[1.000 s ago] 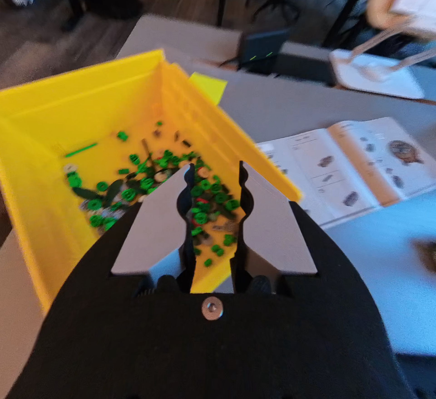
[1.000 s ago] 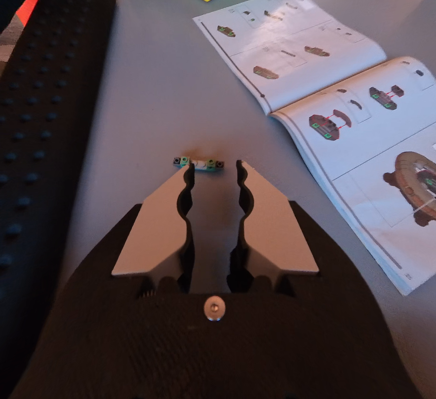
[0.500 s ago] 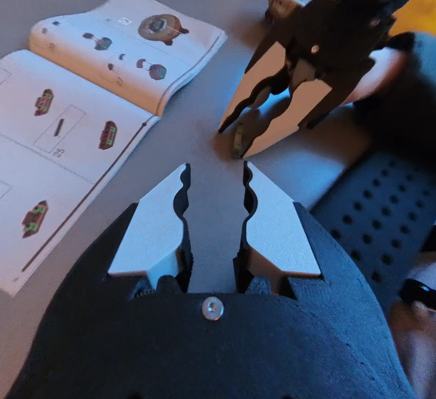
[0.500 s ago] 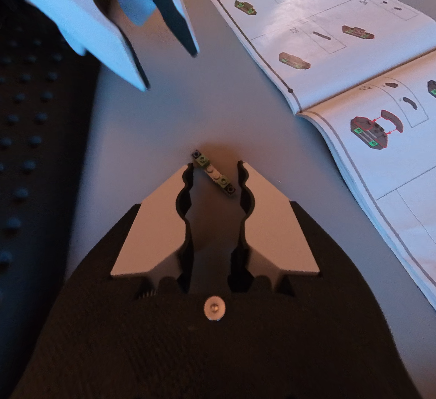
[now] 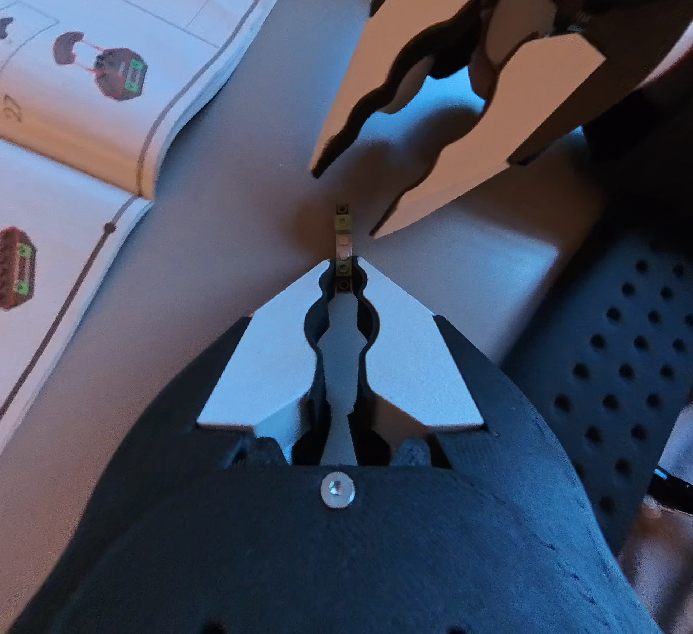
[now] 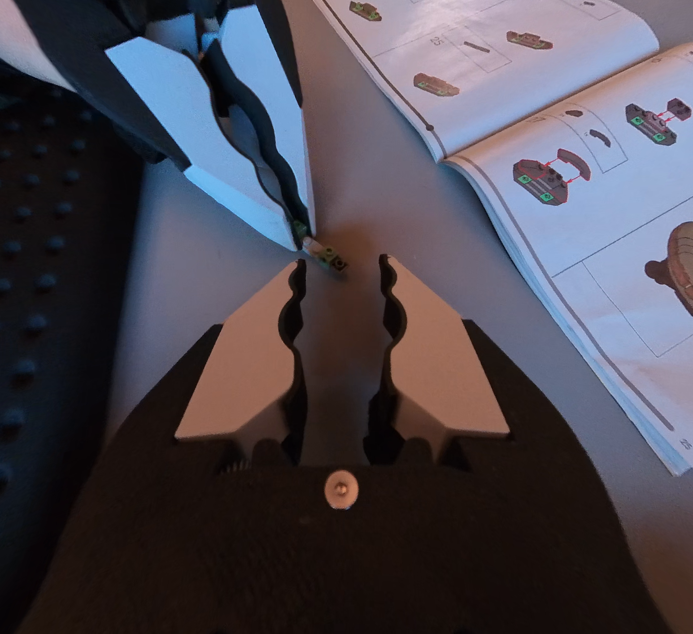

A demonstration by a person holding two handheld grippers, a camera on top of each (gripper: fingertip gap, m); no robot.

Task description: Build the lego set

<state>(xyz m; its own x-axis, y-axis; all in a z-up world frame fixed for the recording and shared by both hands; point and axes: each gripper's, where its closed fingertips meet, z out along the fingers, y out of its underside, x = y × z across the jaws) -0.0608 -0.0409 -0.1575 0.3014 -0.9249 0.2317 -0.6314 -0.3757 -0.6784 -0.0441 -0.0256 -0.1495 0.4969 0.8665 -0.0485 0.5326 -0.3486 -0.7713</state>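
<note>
The left hand-held gripper (image 5: 343, 259) has swung away from the yellow bin it faced a second ago and is now down on the grey tabletop (image 5: 232, 278), its jaws drawn in tight around the near end of the small lego strip (image 5: 344, 241). Half a second ago those jaws stood apart and short of the piece; now the tips pinch its dark and green end studs, while the pale middle and far green stud stick out toward 12 o'clock in the left wrist view. The strip has also turned, from lying crosswise before the right hand-held gripper (image 6: 342, 261) to running in line with the left one.

The right hand-held gripper stays spread wide, empty, with the strip's free end just beyond its tips at about 11 o'clock in its own view. Whether the strip is already lifted or still rests on the tabletop is hard to say, since the tips hide its underside.

The open instruction booklet (image 6: 562, 128) lies at 2 o'clock in the right wrist view. This looks like a handover of sorts: the left side secures the sub-assembly so the right is free to add the next piece.
</note>
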